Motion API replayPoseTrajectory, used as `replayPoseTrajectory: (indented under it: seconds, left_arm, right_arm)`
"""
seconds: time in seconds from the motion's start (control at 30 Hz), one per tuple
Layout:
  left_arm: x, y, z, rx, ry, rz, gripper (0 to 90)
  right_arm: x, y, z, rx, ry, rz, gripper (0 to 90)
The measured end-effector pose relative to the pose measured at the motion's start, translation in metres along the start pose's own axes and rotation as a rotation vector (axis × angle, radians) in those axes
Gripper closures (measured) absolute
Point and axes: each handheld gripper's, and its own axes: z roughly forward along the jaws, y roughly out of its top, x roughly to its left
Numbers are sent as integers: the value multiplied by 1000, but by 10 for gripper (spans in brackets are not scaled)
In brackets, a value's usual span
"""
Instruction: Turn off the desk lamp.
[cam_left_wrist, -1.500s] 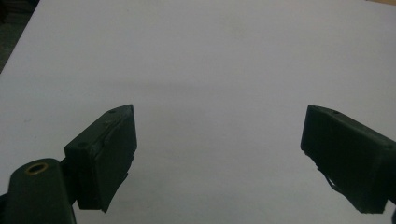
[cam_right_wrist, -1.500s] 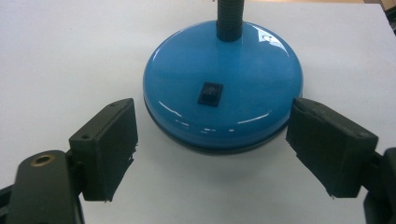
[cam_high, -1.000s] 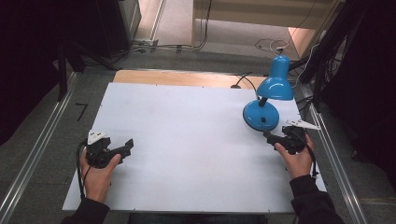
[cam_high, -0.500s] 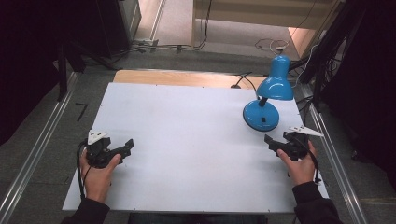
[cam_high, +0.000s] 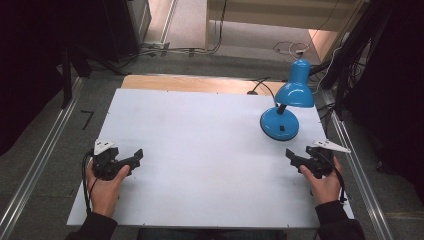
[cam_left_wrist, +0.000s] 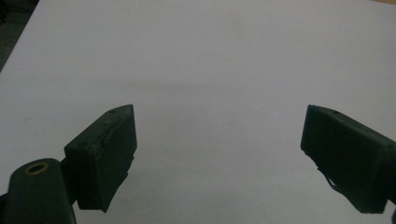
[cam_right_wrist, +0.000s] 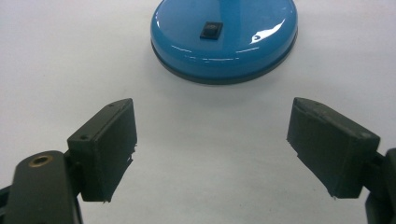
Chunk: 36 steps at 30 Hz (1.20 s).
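Note:
A blue desk lamp (cam_high: 294, 93) stands at the right of the white table top (cam_high: 200, 135); its round base (cam_high: 279, 125) carries a small black switch (cam_right_wrist: 209, 31). My right gripper (cam_high: 292, 156) rests just in front of that base, jaws wide apart and empty. In the right gripper view the base (cam_right_wrist: 224, 42) lies straight ahead of the right gripper (cam_right_wrist: 212, 149), a short gap away. Near the front left, my left gripper (cam_high: 136, 156) is held in a hand. The left gripper (cam_left_wrist: 217, 154) is open over bare white surface.
A wooden strip (cam_high: 190, 84) borders the table's far edge. The lamp's black cable (cam_high: 260, 86) trails off the back. Metal rails (cam_high: 40, 165) run along both sides of the table, and cables lie on the floor (cam_high: 285, 48) beyond.
My right gripper has drawn back a little toward the person, away from the lamp base. The left gripper has stayed put.

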Motion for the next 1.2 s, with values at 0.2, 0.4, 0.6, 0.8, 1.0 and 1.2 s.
replayPoseTrajectory:
  seconds: [0.2,0.4,0.6,0.8,1.0,1.2]
  left_arm:
    - [0,0,0,0,0,0,116]
    - [0,0,0,0,0,0,115]
    - [0,0,0,0,0,1,115]
    - [0,0,0,1,0,1,115]
    - [0,0,0,2,0,1,116]
    - [0,0,0,3,1,3,115]
  right_arm:
    - [-1,-4,-4,-2,2,6,145]
    - [-4,-7,-9,-3,2,15,145]
    - [-5,-11,-13,-4,0,17,145]
    - [-6,-13,-15,-2,-1,17,145]
    - [-6,-16,-18,1,-2,10,145]
    - [-7,-18,-21,3,-2,14,145]
